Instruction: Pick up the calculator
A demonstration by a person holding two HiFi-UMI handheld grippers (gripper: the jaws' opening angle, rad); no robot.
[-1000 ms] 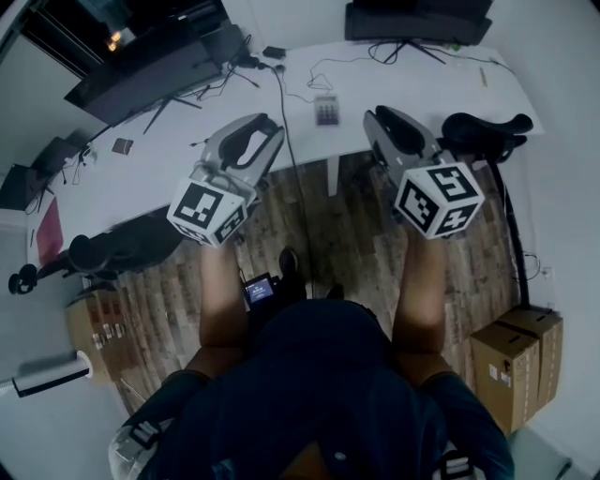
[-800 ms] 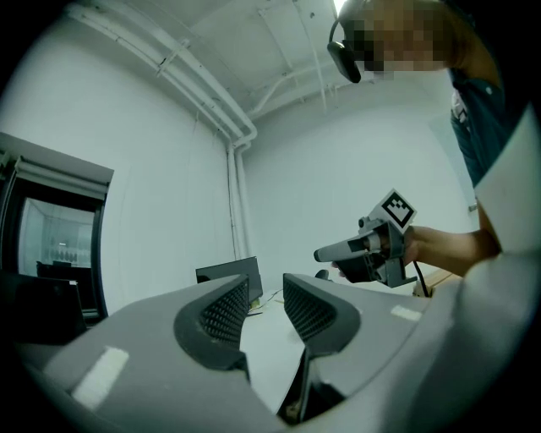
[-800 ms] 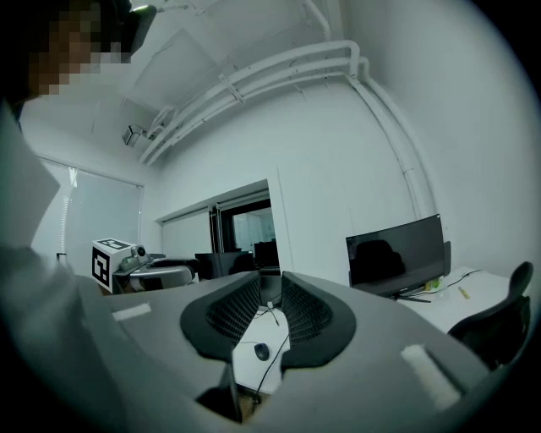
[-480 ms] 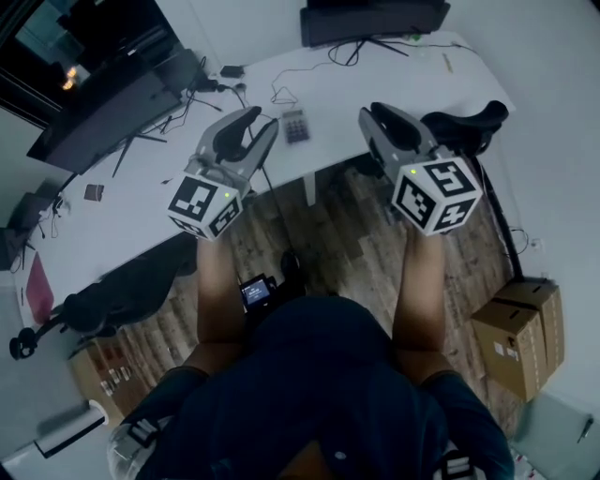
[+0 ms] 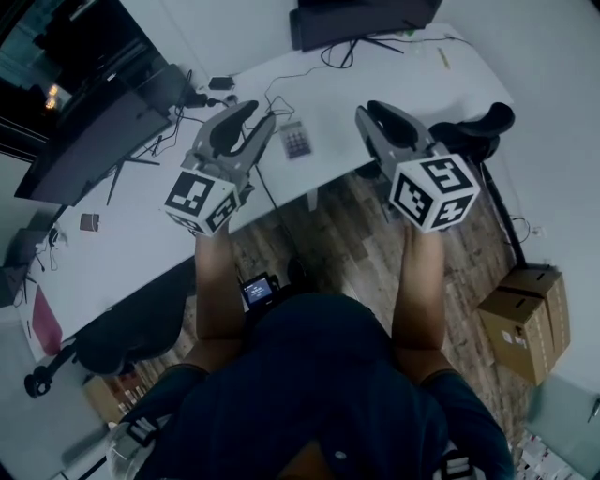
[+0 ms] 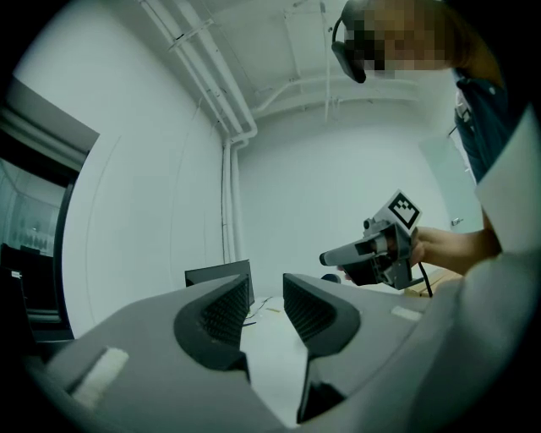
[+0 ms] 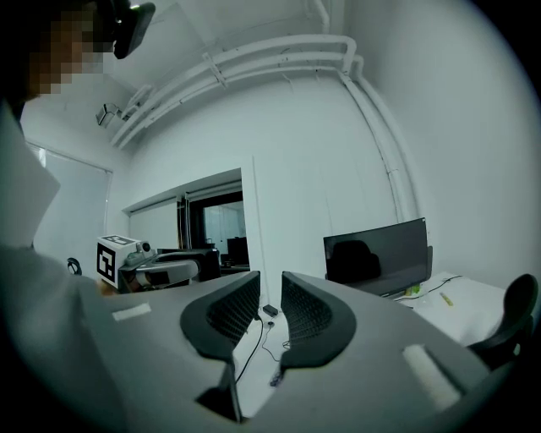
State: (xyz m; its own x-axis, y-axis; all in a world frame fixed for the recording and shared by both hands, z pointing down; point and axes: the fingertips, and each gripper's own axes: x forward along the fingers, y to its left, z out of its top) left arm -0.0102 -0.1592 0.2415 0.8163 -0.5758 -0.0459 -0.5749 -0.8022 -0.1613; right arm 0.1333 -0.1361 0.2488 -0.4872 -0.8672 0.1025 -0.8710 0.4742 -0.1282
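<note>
The calculator [image 5: 296, 141], small and grey with dark keys, lies on the white desk [image 5: 412, 89] near its front edge. In the head view both grippers are held level over that edge, with the calculator between them. My left gripper [image 5: 256, 112] is just left of the calculator, its jaws a little apart with nothing between them [image 6: 266, 300]. My right gripper [image 5: 367, 112] is to the calculator's right, shut and empty [image 7: 270, 304]. Each gripper view shows the other gripper and bare wall.
A dark monitor [image 5: 361, 17] stands at the desk's back and another [image 5: 94, 127] at the left. Cables [image 5: 281, 84] trail across the desk. Office chairs stand at the right [image 5: 483, 127] and lower left [image 5: 131, 323]. A cardboard box [image 5: 525, 319] sits on the wooden floor.
Both grippers have moved forward to the desk. The calculator, earlier beyond their tips, now lies between them.
</note>
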